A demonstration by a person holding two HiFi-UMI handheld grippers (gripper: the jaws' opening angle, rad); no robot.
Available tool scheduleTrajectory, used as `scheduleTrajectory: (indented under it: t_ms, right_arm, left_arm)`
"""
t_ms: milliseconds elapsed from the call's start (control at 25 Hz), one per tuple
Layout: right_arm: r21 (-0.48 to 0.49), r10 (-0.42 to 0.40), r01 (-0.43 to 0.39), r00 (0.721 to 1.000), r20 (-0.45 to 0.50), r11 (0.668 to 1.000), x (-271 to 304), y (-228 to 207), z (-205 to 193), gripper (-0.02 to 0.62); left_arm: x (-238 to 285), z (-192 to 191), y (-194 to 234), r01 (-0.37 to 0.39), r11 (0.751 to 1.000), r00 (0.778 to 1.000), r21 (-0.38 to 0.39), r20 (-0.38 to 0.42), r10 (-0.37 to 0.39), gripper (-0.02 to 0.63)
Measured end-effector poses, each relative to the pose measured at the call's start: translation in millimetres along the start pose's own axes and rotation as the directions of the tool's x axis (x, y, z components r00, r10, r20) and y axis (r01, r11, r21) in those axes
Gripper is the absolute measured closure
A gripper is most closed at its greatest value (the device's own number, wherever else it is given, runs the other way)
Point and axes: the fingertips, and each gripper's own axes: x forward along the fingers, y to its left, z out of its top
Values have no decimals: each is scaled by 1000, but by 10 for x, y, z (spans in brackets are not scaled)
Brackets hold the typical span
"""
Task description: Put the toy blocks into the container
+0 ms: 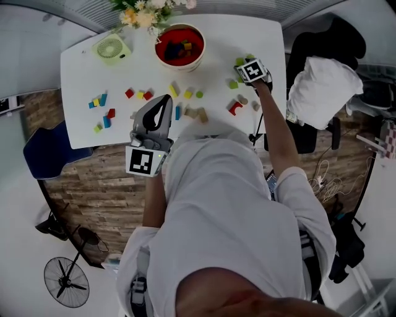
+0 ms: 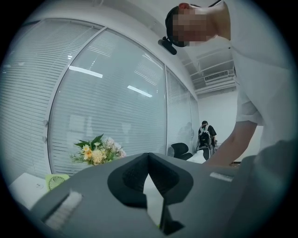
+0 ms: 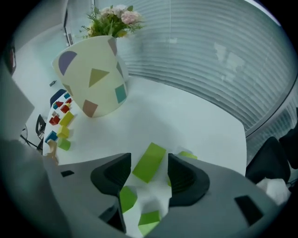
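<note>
From above, the head view looks into the container [image 1: 179,46]: a round bowl with a red inside and a few coloured blocks already in it, standing at the far edge of the white desk [image 1: 247,34] beside a pale green fan [image 1: 111,48] and a bunch of flowers [image 1: 145,12]. The right gripper view shows what the head view cannot, the bowl's outer wall: cream, smooth, flaring upward, printed with flat purple, ochre, teal and tan shapes.

Only the head view takes in the whole spread of toy blocks [image 1: 173,91]: small red, yellow, blue, green and bare-wood pieces strewn across the middle of the desk, among them a red arch [image 1: 235,108].

The right gripper [image 3: 149,158] is low over the desk's right part, well apart from the container. Its black ribbed pads [image 3: 114,174] stand apart, with a lime-green rectangular block [image 3: 150,166] lying on the desk between them, a gap showing on either side. More green blocks [image 3: 126,199] lie just beside it, one wedge-shaped.

The left gripper [image 2: 148,160] is lifted clear of the desk and looks toward slatted window blinds [image 2: 107,107]. Its pads meet at the tips with nothing held. Both gripper bodies are matte grey.
</note>
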Motion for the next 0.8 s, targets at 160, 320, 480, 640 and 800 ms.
scheduleTrajectory:
  t_ms: [160, 320, 480, 640, 800]
  right_arm:
    - [-4, 14, -14, 999, -32, 1000, 111, 8, -56, 411]
    - [-47, 23, -24, 999, -26, 999, 117, 50, -57, 461]
    - [-50, 33, -31, 999, 34, 998, 40, 37, 20, 462]
    - [-21, 66, -63, 985, 160, 998, -154, 58, 200, 462]
    - [-30, 114, -111, 938, 326, 993, -483, 160, 486, 462]
  left_arm:
    - [2, 15, 18, -18, 1000, 1000, 4, 1, 18, 607]
    - [-1, 16, 32, -36, 999, 999, 3, -4, 36, 607]
    - [28, 27, 29, -36, 999, 999, 1, 0, 36, 607]
    - [58, 28, -4, -25, 1000, 1000, 0, 6, 25, 607]
    - [86, 27, -37, -15, 1000, 1000, 2, 8, 15, 607]
